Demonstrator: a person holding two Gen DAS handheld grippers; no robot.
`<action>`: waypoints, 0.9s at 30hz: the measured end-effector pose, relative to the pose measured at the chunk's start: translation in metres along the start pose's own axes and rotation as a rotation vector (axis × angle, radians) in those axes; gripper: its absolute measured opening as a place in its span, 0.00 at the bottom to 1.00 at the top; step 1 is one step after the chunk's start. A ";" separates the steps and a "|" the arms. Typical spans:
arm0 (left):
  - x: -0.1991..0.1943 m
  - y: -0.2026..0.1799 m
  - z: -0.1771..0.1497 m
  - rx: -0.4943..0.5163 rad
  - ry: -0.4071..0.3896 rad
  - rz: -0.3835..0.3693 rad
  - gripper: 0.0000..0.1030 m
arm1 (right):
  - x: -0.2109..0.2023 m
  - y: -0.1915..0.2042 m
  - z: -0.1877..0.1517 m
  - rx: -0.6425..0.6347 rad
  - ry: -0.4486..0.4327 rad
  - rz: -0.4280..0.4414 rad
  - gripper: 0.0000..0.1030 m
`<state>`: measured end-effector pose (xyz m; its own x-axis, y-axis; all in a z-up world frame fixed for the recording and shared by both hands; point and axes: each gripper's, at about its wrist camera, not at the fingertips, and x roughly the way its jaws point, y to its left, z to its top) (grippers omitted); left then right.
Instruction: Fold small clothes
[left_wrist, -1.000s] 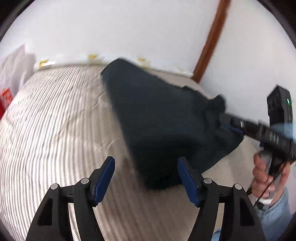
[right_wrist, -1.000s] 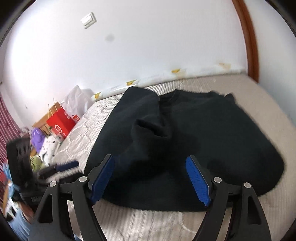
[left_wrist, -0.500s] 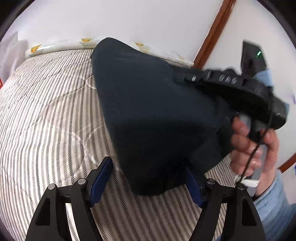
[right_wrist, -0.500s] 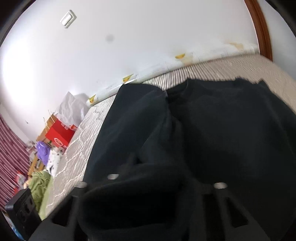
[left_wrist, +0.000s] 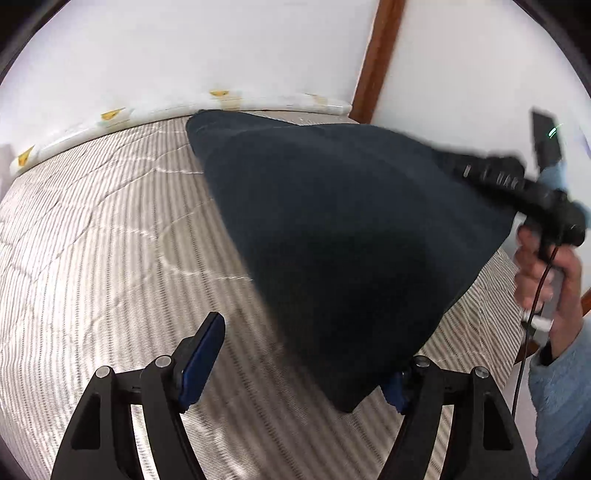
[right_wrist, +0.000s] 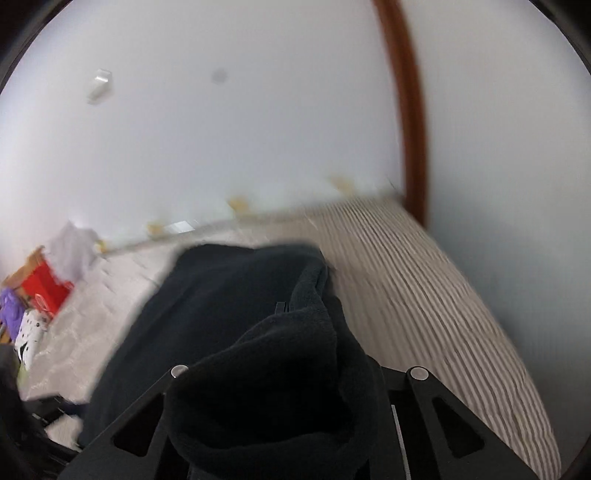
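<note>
A dark navy sweatshirt (left_wrist: 351, 240) lies on the striped mattress (left_wrist: 92, 240), with its right side lifted off the bed. My right gripper (left_wrist: 458, 166) is shut on that lifted side and holds it up over the rest of the garment. In the right wrist view the bunched cloth (right_wrist: 273, 387) drapes over my right gripper's fingers and hides the tips. My left gripper (left_wrist: 303, 365) is open and empty, low over the mattress. The sweatshirt's near corner hangs in front of its right finger.
White walls close the far side, with a brown wooden door frame (left_wrist: 376, 59) at the bed's far right corner. A red bag (right_wrist: 42, 291) and assorted clutter stand beyond the bed's left end. The holder's hand and blue sleeve (left_wrist: 557, 387) are at the right.
My right gripper closed on the sweatshirt's right side and lifted it up and leftward over the garment. My left gripper stayed open and shifted a little.
</note>
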<state>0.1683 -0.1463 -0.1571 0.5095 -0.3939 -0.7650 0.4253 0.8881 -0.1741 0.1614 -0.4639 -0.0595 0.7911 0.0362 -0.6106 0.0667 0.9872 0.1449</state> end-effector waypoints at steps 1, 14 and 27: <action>0.002 -0.003 0.001 0.001 -0.002 0.008 0.71 | 0.010 -0.014 -0.008 0.034 0.057 0.017 0.14; -0.023 0.028 -0.006 -0.109 -0.101 0.013 0.22 | 0.000 -0.020 -0.053 0.063 0.097 -0.074 0.17; -0.088 0.169 -0.044 -0.292 -0.134 0.181 0.20 | 0.018 0.135 -0.046 -0.096 0.122 0.146 0.15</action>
<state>0.1626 0.0491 -0.1459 0.6588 -0.2347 -0.7148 0.0977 0.9687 -0.2281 0.1566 -0.3232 -0.0864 0.7082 0.1930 -0.6791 -0.1066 0.9801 0.1673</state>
